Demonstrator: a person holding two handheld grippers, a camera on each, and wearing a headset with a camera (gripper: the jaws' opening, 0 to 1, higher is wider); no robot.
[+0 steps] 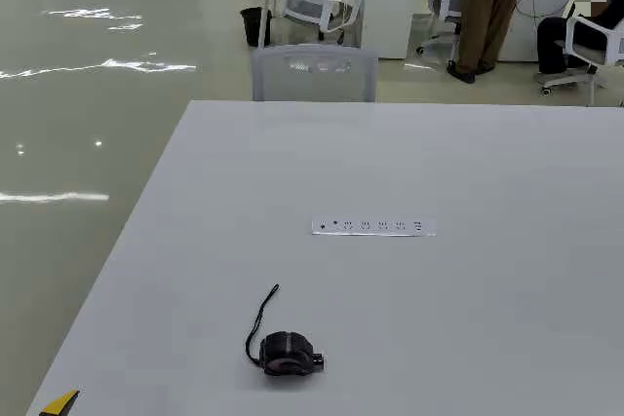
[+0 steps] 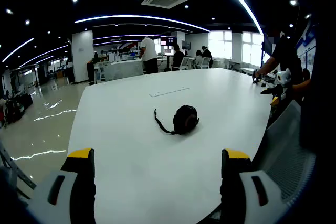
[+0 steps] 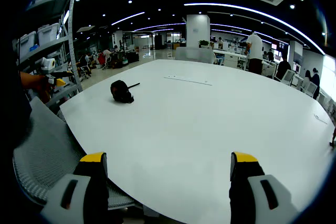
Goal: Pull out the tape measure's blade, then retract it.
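A broad white table (image 1: 487, 319) in an open office, with glossy floor off to the left, a grey chair (image 1: 314, 72) at the far edge and a power strip (image 1: 373, 227) lying flat mid-table. Starting on the left, the left gripper (image 2: 158, 154) hangs at the near edge, jaws spread wide, nothing between them. Straight ahead of it, a shade right of centre, sits the tape measure (image 2: 186, 118), a black case resting on the near left part of the table, its strap (image 2: 159, 121) curling off its left side. Over to the right gripper (image 3: 170, 157): jaws wide apart too, and empty. From there the case lies well off to its left and farther away. So the left looks the nearer one to pin the case, though which side the blade exits cannot be made out
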